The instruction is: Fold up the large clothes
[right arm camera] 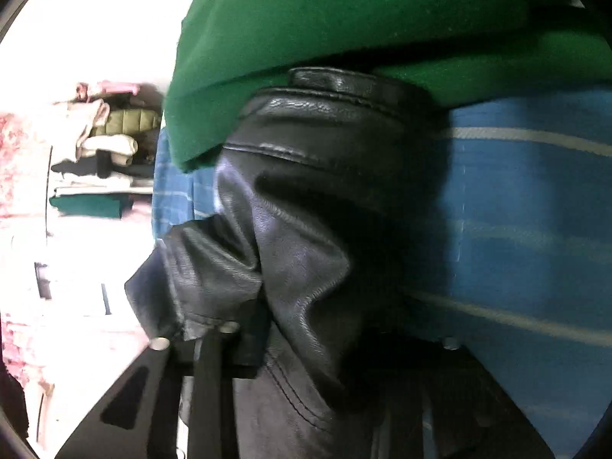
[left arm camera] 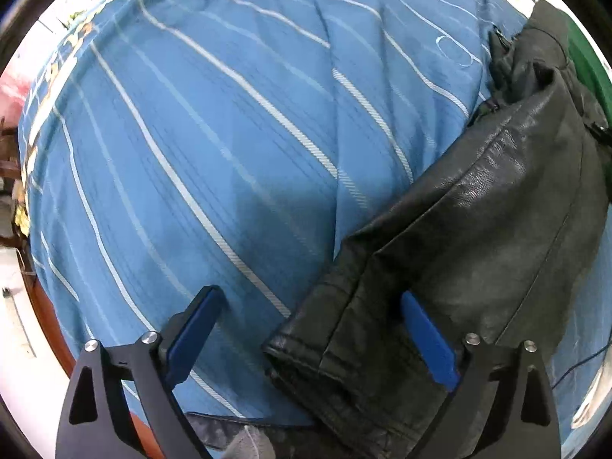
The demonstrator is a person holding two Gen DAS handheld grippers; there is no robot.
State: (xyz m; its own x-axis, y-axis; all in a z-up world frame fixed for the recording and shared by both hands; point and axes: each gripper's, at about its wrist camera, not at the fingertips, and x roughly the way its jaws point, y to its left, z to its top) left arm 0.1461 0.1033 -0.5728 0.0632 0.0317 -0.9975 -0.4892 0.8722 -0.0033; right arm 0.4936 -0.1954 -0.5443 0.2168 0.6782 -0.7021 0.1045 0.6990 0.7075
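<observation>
Blue-padded fingers of the left gripper stand spread wide, straddling the cuff of a black leather jacket without pressing it. That sleeve runs long from 6 o'clock up toward 1 o'clock across a blue striped sheet, its grained, creased hide shining. On the other camera, the right gripper is clenched on bunched leather; green cloth lies beyond at 12 o'clock.

Right gripper's fingers buried in black leather jacket — blurred shelves
</observation>
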